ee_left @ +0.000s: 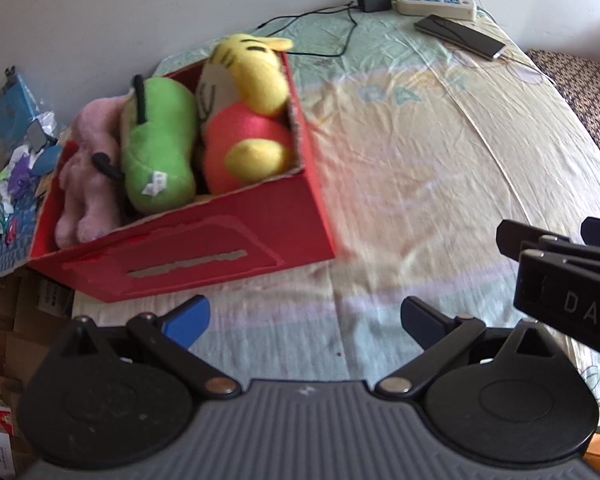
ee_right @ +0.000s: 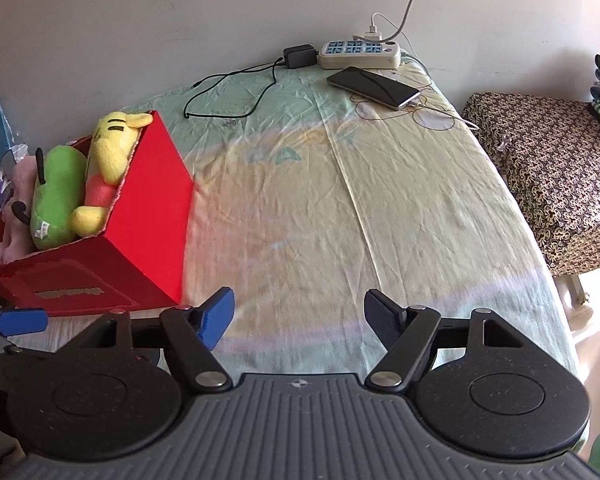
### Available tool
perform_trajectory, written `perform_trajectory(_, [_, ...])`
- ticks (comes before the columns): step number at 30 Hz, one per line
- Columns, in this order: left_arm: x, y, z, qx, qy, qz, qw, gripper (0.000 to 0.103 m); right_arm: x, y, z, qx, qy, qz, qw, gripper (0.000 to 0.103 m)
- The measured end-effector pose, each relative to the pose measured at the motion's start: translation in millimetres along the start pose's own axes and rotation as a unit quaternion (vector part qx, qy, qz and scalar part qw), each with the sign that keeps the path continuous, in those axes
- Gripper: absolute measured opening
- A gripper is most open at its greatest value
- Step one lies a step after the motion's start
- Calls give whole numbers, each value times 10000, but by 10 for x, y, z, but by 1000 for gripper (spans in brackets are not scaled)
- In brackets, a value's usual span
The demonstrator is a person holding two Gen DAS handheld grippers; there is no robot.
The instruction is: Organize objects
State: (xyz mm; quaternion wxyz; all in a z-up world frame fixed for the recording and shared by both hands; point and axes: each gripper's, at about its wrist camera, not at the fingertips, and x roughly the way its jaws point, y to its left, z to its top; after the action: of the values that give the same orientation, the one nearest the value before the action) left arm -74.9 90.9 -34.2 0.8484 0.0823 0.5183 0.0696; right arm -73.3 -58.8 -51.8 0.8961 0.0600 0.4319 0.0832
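Observation:
A red cardboard box (ee_left: pixel 204 256) (ee_right: pixel 148 208) sits at the left side of the bed. Inside lie three plush toys side by side: a pink one (ee_left: pixel 86 184) (ee_right: pixel 18 184), a green one (ee_left: pixel 158 148) (ee_right: pixel 58 192) and a yellow-and-red one (ee_left: pixel 248 108) (ee_right: pixel 108 160). My left gripper (ee_left: pixel 305 320) hovers open just in front of the box, nothing between its fingers. My right gripper (ee_right: pixel 299 318) hangs open over the bare sheet to the right of the box, empty. The right gripper's black body (ee_left: pixel 568 276) shows at the left wrist view's right edge.
A power strip (ee_right: pixel 360 54) with plugged cables, a black adapter (ee_right: pixel 299 56) and a dark phone (ee_right: pixel 372 86) lie at the bed's far end by the wall. A patterned bundle (ee_right: pixel 548 176) stands to the right. Clutter and bags (ee_left: pixel 16 152) crowd the left of the box.

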Motion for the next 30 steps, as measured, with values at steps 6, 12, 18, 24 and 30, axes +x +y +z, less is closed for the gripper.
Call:
perform_trajectory(6, [-26, 299, -8, -263, -87, 129, 9995, 100, -19, 285, 56, -194, -42, 137, 9997, 74])
perform_trajectory(12, [-83, 671, 46, -477, -254, 171, 9984, 100, -54, 598, 155, -253, -87, 217, 9994, 74])
perform_trajectory(18, [-118, 1051, 133, -600, -395, 208, 9972, 100, -62, 954, 289, -281, -178, 295, 9990, 74])
perform_trajectory(24, [-95, 1363, 202, -660, -492, 278, 9962, 100, -32, 1263, 377, -315, -269, 289, 9987, 74])
perform_trajectory(30, [-21, 1642, 223, -702, -526, 282, 9957, 100, 11, 1482, 450, -240, -356, 230, 9988, 75])
